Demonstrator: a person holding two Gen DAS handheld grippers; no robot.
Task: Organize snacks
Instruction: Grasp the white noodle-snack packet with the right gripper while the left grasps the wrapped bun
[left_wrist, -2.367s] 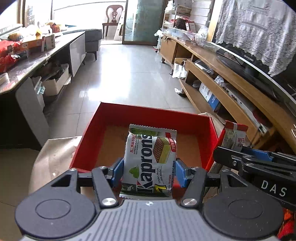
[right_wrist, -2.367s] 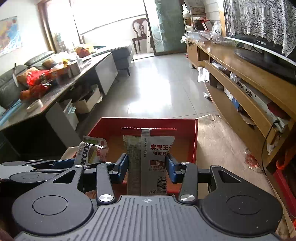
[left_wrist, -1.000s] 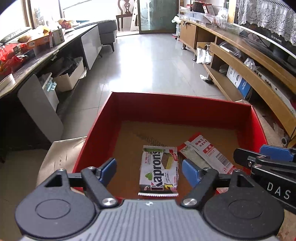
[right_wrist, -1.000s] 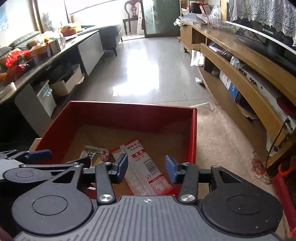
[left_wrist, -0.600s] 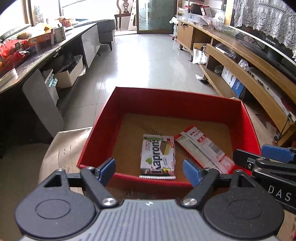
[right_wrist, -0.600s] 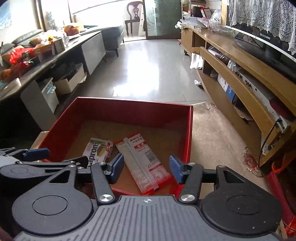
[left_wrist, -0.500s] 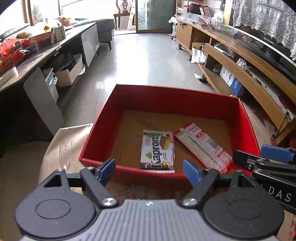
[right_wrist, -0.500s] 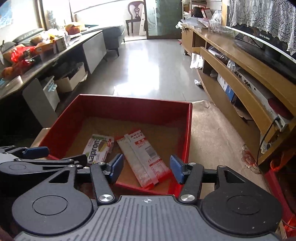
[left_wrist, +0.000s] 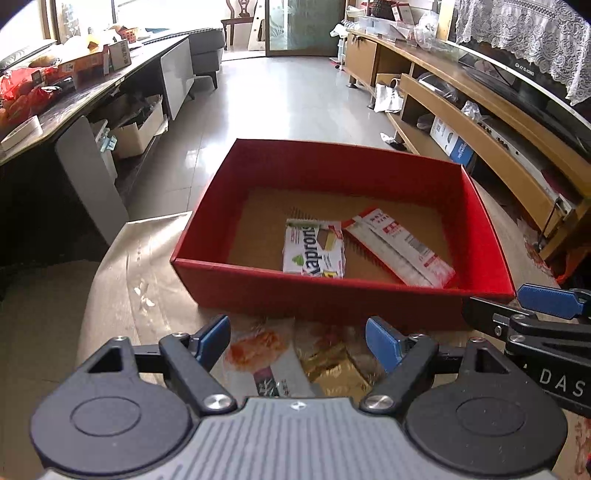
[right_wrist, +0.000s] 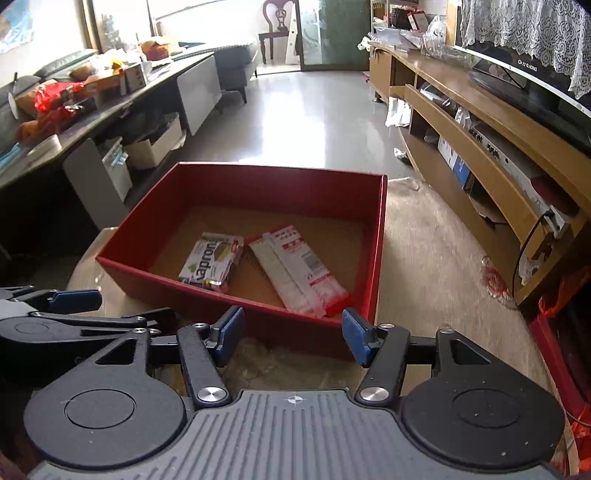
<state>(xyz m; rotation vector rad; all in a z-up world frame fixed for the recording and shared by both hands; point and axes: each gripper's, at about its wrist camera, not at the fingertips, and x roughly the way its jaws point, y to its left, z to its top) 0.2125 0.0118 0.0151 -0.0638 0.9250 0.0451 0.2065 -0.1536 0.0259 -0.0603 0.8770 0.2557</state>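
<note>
A red box sits on the table ahead of both grippers. Inside lie a white-green Kaprons wafer pack and a long white-red snack pack, side by side. My left gripper is open and empty, just short of the box's near wall, above loose snack packets on the table. My right gripper is open and empty by the box's near right corner. Each gripper shows at the edge of the other's view.
A long dark table with clutter runs along the left. A wooden TV stand with shelves runs along the right. Tiled floor lies beyond the box. A red bag sits at the lower right.
Both grippers let go of their packs into the red box and opened. Both then pulled back toward me, so the box now lies farther ahead.
</note>
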